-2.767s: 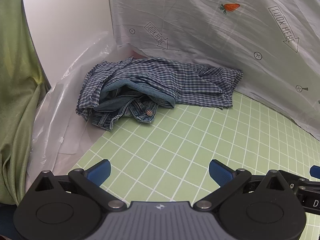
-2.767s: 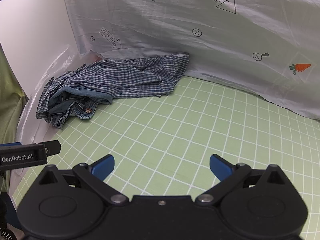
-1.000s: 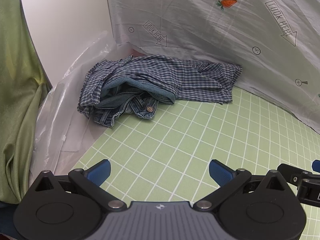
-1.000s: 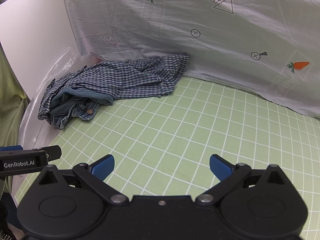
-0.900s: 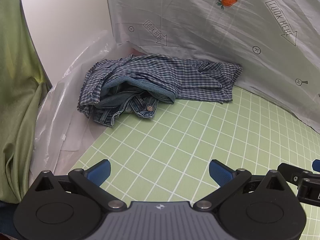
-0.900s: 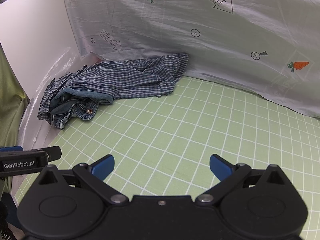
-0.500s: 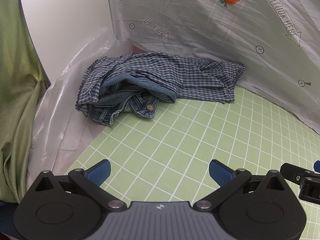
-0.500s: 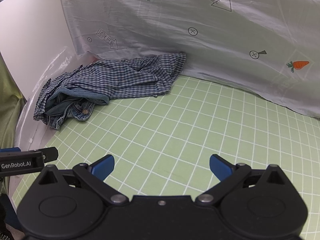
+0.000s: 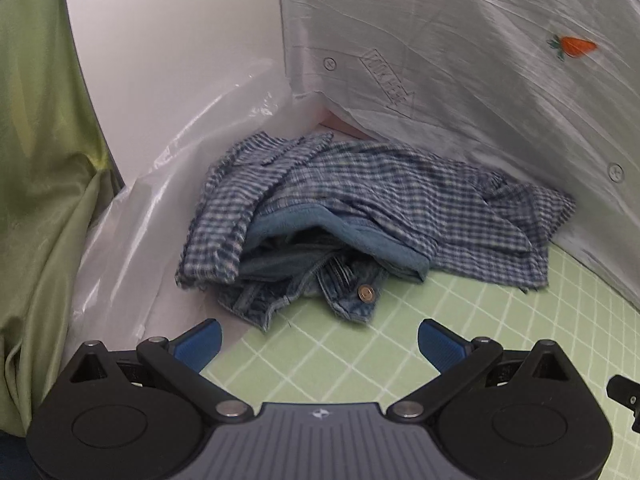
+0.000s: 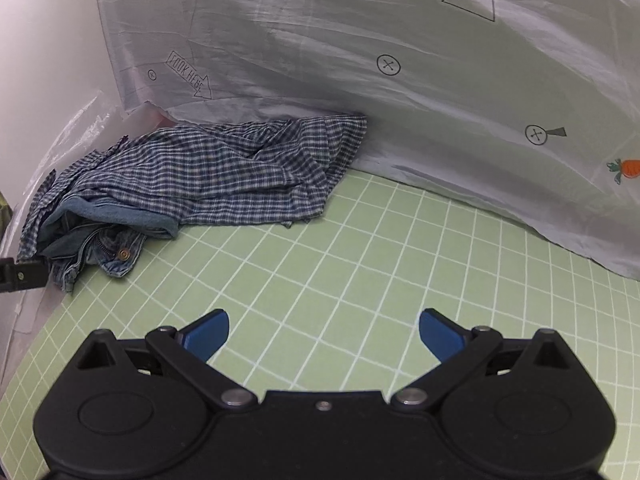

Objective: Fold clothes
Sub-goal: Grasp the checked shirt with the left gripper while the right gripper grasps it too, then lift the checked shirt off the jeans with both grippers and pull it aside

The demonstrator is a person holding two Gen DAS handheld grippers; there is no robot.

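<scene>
A crumpled blue checked shirt [image 9: 400, 196] [image 10: 224, 172] lies in the back left corner of the green grid mat [image 9: 460, 344] [image 10: 360, 264]. Under its left part sits bunched denim [image 9: 344, 284] [image 10: 116, 254] with a metal button. My left gripper [image 9: 319, 344] is open, just short of the denim, with nothing between its blue pads. My right gripper [image 10: 323, 336] is open over bare mat, well to the right of and nearer than the pile. The left gripper's tip [image 10: 20, 276] shows at the left edge of the right wrist view, beside the denim.
A grey printed sheet [image 9: 500, 80] [image 10: 400, 60] with carrots and arrows hangs behind the mat. A white wall [image 9: 180, 60] and clear plastic film [image 9: 132, 232] close the left side. Green cloth [image 9: 40, 200] hangs at far left. The mat stretches to the right.
My left gripper has moved forward and left, close up to the clothes pile. My right gripper has also advanced toward the pile. Both stay open.
</scene>
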